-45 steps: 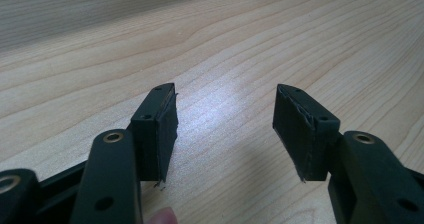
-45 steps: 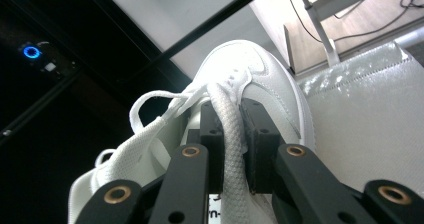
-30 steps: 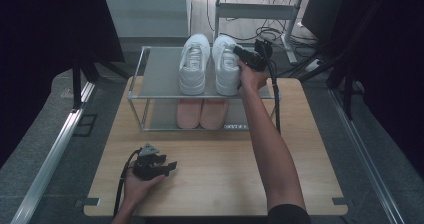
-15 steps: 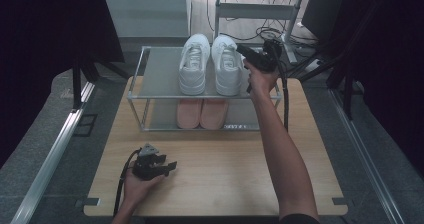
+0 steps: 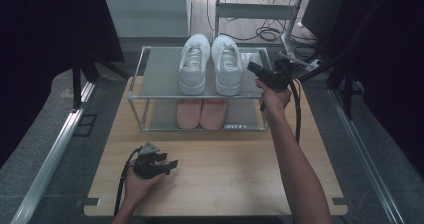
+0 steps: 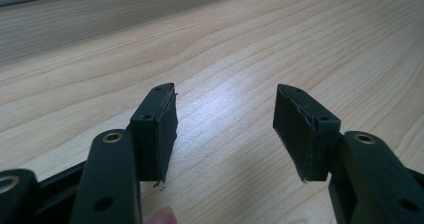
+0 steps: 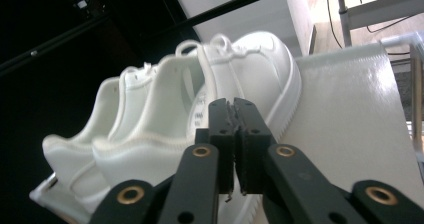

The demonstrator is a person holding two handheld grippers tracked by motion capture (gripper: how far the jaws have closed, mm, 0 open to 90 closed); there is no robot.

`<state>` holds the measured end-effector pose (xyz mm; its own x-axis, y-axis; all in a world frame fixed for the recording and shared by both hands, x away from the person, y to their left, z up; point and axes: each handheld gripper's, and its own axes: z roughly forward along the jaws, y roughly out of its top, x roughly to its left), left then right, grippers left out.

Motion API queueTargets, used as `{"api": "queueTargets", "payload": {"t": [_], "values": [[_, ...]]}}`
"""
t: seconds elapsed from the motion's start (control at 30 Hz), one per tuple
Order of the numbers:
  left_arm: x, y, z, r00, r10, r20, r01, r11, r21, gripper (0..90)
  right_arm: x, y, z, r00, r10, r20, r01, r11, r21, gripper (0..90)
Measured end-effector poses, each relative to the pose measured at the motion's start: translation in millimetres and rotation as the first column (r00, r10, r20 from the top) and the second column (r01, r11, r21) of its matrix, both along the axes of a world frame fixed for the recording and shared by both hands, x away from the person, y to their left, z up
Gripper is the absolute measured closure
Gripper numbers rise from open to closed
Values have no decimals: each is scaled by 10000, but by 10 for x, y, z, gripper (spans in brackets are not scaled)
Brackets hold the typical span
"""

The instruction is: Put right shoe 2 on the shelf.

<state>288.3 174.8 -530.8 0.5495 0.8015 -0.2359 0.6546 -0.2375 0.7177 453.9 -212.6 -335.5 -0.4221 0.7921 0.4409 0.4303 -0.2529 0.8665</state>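
The white shoes (image 5: 211,64) are seen paired on the rack (image 5: 159,76) top, toes away, just left of the empty, just-closed right gripper (image 5: 254,68); left gripper (image 5: 172,163) open, far off.

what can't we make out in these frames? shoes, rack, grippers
- Pink shoes: high view, toes hidden under the rack's top shelf.
- White shoes: right gripper view, blurred, heels partly behind the right gripper; tongue label unreadable.
- Right gripper: high view, too small to tell how the jaws stand.
- Left gripper: left gripper view, body cut off by the bottom edge.
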Motion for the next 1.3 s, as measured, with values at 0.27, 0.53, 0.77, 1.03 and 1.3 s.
{"api": "queueTargets", "payload": {"t": [0.27,0.53,0.77,1.03,1.3], "values": [[-30,3,-15,10000,-43,-25,43,10000,89,433,-113,-15,-207,9989,415,-234,-422,9987,-288,895],[-64,26,-15,10000,-14,-26,14,10000,86,432,-145,131,-334,9973,628,-373,-654,9952,-727,898],[-76,53,-6,10000,81,-12,-81,10000,42,432,-155,165,-324,9975,622,-329,-640,9963,-578,899],[-64,43,-15,10000,24,0,-24,10000,54,433,-148,241,-333,9952,869,-444,-878,9959,-208,899],[-52,38,-25,10000,-10,-42,10,10000,53,433,-156,285,-348,9941,950,-528,-940,9953,212,899]]}}
